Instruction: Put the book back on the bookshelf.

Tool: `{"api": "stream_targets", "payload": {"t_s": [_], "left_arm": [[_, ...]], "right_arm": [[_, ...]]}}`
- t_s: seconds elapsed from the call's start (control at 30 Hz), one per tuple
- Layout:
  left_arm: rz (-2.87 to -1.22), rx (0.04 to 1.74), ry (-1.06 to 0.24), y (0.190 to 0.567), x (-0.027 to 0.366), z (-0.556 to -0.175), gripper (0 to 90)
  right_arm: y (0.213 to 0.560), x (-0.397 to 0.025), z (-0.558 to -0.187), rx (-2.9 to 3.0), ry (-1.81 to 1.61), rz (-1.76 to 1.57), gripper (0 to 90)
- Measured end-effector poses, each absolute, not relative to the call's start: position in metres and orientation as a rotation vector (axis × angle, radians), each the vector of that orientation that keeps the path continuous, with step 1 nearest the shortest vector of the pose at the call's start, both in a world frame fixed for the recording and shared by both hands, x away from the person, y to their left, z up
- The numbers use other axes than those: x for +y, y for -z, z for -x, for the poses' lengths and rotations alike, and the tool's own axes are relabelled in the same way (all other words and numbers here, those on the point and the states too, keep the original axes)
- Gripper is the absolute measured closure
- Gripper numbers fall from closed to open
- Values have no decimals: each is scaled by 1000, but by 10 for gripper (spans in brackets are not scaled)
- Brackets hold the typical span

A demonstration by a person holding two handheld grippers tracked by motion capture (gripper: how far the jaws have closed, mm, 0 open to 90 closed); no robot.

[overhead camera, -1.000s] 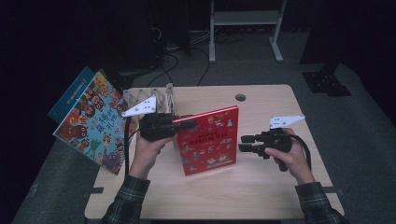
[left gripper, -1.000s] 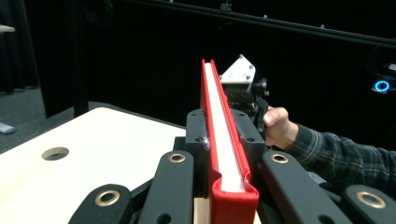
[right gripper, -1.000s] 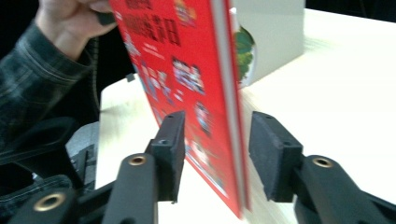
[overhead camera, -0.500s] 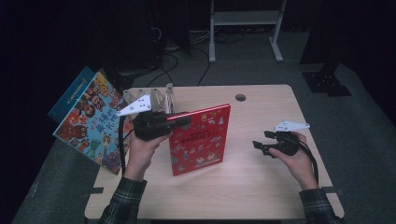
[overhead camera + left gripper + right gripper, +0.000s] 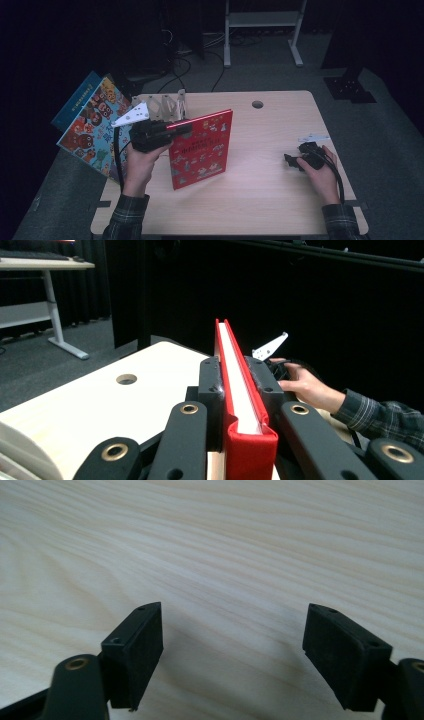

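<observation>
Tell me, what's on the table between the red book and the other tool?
Nothing: in the high view, bare table lies between the red book and the right tool.

My left gripper (image 5: 172, 131) is raised above the table surface, its jaws closed tight, pads pressing from both sides. My left hand (image 5: 142, 160) grips it from below, forearm angled up from the near edge, plaid sleeve visible. My right gripper (image 5: 294, 159) sits low by the right side, jaws spread wide with nothing between the pads (image 5: 145, 650). My right hand (image 5: 320, 170) wraps its body, wrist level, cable trailing back.
</observation>
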State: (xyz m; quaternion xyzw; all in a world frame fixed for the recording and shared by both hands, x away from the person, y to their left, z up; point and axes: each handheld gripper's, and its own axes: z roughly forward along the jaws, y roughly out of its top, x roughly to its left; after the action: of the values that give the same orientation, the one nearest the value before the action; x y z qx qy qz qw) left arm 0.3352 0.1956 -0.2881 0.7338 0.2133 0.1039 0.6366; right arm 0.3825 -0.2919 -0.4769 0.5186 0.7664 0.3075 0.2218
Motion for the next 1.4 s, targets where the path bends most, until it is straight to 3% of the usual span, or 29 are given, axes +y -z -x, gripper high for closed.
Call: {"api": "stream_targets", "payload": {"t_s": [0.27, 0.93, 1.4], "left_arm": [[-1661, 534, -277, 281, 217, -327, 797], [-1584, 635, -370, 274, 297, -301, 798], [-1534, 736, -490, 271, 329, -294, 798]], "right_arm": [[487, -296, -386, 2080, -920, -1446, 107], [487, -295, -387, 2065, -909, -1467, 89], [487, -295, -387, 2063, -907, -1468, 88]]}}
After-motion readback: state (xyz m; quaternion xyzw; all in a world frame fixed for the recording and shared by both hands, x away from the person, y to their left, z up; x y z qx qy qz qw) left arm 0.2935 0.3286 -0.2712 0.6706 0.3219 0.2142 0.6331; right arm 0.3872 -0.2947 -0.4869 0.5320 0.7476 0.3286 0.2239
